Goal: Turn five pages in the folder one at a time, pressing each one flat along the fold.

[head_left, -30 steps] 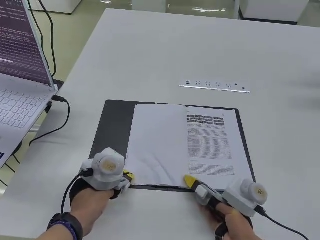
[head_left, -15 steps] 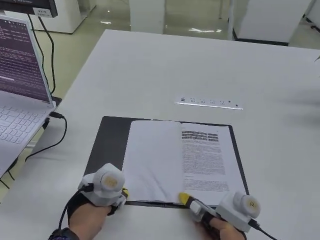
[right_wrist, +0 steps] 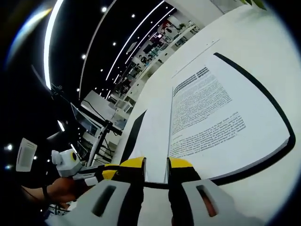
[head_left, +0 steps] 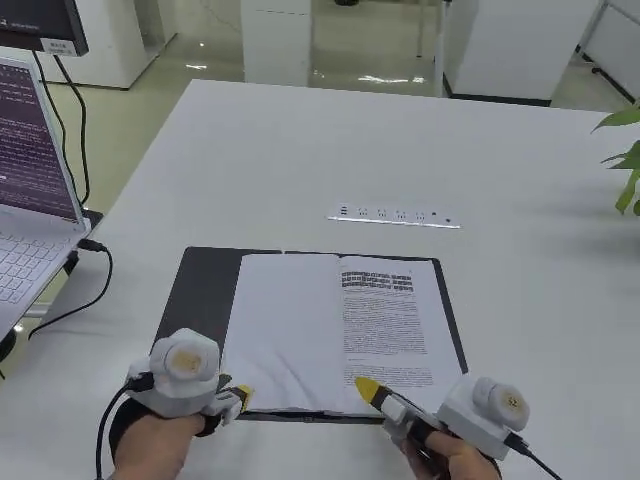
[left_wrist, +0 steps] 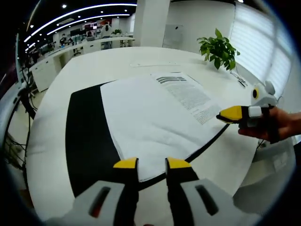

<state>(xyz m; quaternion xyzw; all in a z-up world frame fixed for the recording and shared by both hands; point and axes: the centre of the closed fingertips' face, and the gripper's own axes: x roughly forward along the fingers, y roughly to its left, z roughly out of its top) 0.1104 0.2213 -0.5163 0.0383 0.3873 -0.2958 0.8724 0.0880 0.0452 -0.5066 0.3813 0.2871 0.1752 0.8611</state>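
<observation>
Open black folder (head_left: 200, 290) lies flat on the white table (head_left: 300, 140), with the blank page (head_left: 285, 330) on the left and the printed page (head_left: 385, 310) on the right. Left gripper (head_left: 235, 398) is at the blank page's near corner, jaws narrowly apart. Right gripper (head_left: 368, 388) is at the fold's near end, its 2 jaws slightly apart. Laptop (head_left: 30, 200) and cable (head_left: 70, 300) sit far left, socket strip (head_left: 395, 216) beyond the folder. Left gripper view shows the whole potted plant (left_wrist: 218, 47); head view catches just its leaves. Right gripper view shows the fold line between its jaws.
</observation>
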